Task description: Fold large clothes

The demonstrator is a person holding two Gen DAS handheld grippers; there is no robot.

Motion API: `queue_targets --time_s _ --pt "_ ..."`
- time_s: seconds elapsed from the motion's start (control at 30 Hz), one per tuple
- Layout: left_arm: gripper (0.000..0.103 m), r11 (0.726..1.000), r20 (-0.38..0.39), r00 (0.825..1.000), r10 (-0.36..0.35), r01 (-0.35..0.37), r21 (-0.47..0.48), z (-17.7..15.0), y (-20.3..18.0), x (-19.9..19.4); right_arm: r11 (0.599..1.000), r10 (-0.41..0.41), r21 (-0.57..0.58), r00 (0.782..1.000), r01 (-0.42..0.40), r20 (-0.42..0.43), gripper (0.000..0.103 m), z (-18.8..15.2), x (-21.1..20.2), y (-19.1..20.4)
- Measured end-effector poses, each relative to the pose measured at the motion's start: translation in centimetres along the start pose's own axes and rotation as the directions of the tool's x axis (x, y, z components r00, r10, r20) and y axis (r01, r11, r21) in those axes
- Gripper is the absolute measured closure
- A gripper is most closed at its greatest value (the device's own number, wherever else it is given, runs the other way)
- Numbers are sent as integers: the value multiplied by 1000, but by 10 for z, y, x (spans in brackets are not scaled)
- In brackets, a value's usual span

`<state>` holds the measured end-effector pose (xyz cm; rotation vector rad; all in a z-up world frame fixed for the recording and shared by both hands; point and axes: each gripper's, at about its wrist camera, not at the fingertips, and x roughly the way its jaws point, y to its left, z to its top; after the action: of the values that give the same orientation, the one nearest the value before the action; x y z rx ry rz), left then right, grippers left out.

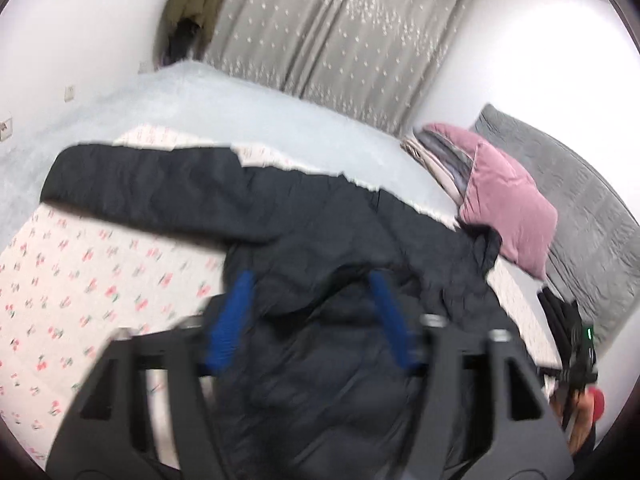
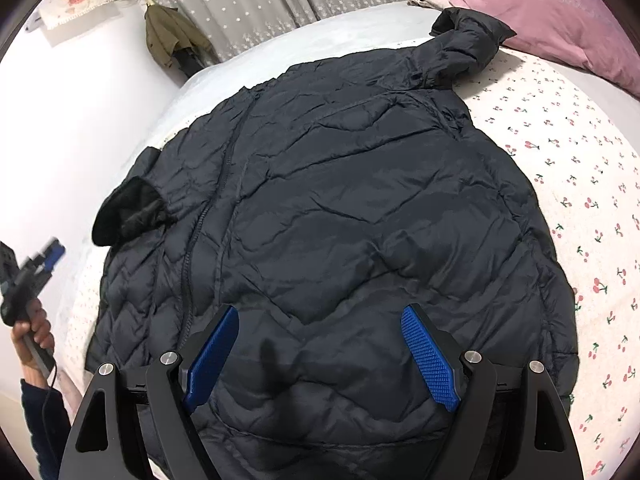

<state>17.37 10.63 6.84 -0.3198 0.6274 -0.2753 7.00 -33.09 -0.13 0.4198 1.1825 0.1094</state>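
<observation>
A dark quilted puffer jacket [image 1: 320, 220] [image 2: 360, 200] lies spread on a bed sheet with a cherry print [image 1: 80, 272] [image 2: 580, 168]. In the left wrist view one sleeve [image 1: 140, 176] stretches out to the left. In the right wrist view the other sleeve [image 2: 468, 40] reaches toward the pillow, and a cuff [image 2: 132, 212] lies at the jacket's left edge. My left gripper [image 1: 310, 276] hovers open over the jacket with nothing pinched; a hand holds it at the far left of the right wrist view [image 2: 36, 268]. My right gripper [image 2: 320, 312] stands open above the jacket's lower part.
A pink pillow [image 1: 504, 208] [image 2: 540, 4] and folded cloths [image 1: 436, 160] lie by a grey headboard [image 1: 592, 208]. A pale blue blanket [image 1: 200, 108] covers the far side of the bed. Grey curtains [image 1: 340, 32] and a hanging olive coat [image 2: 172, 36] line the white wall.
</observation>
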Motion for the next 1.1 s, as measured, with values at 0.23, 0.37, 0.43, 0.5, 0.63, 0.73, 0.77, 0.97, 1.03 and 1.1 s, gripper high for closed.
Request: queue_targets --time_s 0.23,0.37,0.43,0.5,0.63,0.73,0.77,0.97,1.03,1.1 --pt "23 980 -180 984 1 -37 -196 14 -16 120 1000 -22 -19 1000 21 -15 18 -6 6 4" --pt "23 985 -282 950 137 -162 -65 -8 -2 146 999 -15 34 1000 16 -11 18 -5 2 -13" --pt "23 985 -273 953 134 -159 -72 -15 11 143 999 -2 46 1000 2 -5 18 -2 0 -16" --pt "24 987 -262 960 95 -125 -101 -16 19 142 998 3 61 1000 -3 0 18 2 1 -16" --pt "25 980 -227 960 165 -186 -74 -15 20 139 1000 -7 28 1000 7 -16 18 0 6 -9" --pt "25 976 -240 953 184 -207 -72 -17 22 139 999 -18 31 1000 18 -9 18 -2 4 -11" --pt "25 977 -244 953 178 -201 -70 -18 22 140 999 -12 45 1000 12 -5 18 -1 3 -13" --pt "98 986 -276 947 164 -156 52 -24 1 152 996 -11 87 1000 11 0 18 2 4 -21" --pt "98 986 -249 957 151 -127 110 -25 -6 143 996 -21 83 1000 21 -7 18 1 6 -22" --pt "98 988 -218 971 95 -65 141 -23 -9 125 996 -19 84 1000 19 -8 18 1 6 -23"
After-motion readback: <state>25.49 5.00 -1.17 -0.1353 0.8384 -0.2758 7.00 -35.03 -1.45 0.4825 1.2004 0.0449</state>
